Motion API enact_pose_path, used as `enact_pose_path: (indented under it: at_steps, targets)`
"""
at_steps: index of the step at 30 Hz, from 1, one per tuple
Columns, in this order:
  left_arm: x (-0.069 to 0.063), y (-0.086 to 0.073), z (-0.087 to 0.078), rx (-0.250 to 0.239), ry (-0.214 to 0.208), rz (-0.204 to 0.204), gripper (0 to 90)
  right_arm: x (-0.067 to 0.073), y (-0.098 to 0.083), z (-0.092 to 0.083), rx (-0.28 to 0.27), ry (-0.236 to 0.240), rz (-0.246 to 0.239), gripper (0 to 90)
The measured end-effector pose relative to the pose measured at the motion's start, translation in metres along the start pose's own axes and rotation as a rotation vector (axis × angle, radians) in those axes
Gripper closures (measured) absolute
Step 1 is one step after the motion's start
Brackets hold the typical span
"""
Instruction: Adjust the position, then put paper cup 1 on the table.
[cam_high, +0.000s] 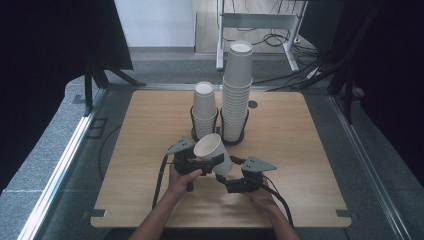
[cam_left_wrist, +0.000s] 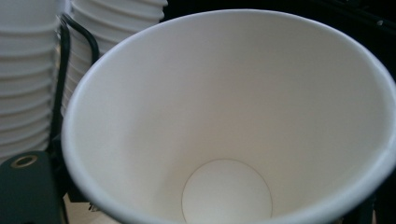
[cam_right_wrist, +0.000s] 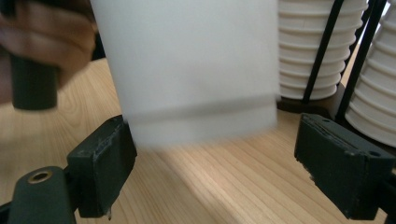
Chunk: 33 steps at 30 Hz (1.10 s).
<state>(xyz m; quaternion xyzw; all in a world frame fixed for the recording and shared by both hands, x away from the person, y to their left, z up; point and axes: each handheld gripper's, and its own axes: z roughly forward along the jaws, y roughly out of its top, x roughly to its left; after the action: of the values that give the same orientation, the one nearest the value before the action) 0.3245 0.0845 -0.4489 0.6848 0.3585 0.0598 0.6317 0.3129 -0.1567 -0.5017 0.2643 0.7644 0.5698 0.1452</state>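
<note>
A cup (cam_high: 214, 153) is tilted in the air over the table (cam_high: 300, 150), in front of two stacks (cam_high: 235, 95) in wire holders. L gripper (cam_high: 212, 161) pinches its side wall near the rim. R gripper (cam_right_wrist: 215, 163) is at the cup's base w/ jaws spread wide, pads off it, one just beside it.

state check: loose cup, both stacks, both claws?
Loose cup: empty, tilted, held above the table by left claw.
Short stack: upright in wire holder.
Tall stack: upright in wire holder.
Left claw: shut on cup's rim.
Right claw: open, pads clear of cup.
</note>
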Motion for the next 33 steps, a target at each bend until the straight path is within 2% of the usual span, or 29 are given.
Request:
enact_pose_path:
  at_steps: [8,13,20,29,33]
  targets:
    - [0.004,0.007,-0.014,-0.035,0.049,0.019,12.0,-0.001,-0.002,0.001,0.041,-0.024,-0.008,13.4]
    - [0.006,0.008,-0.017,-0.025,0.089,0.042,12.0,-0.002,-0.003,0.000,0.048,-0.041,-0.016,13.7]
    - [0.004,0.006,-0.016,0.002,0.116,0.077,12.0,-0.001,-0.005,0.001,0.066,-0.051,-0.034,13.8]
    - [0.006,0.004,-0.018,0.013,0.137,0.077,12.0,0.000,-0.005,0.001,0.077,-0.066,-0.054,14.0]
    - [0.006,0.005,-0.020,0.018,0.153,0.092,12.0,0.000,-0.005,0.000,0.080,-0.072,-0.061,14.3]
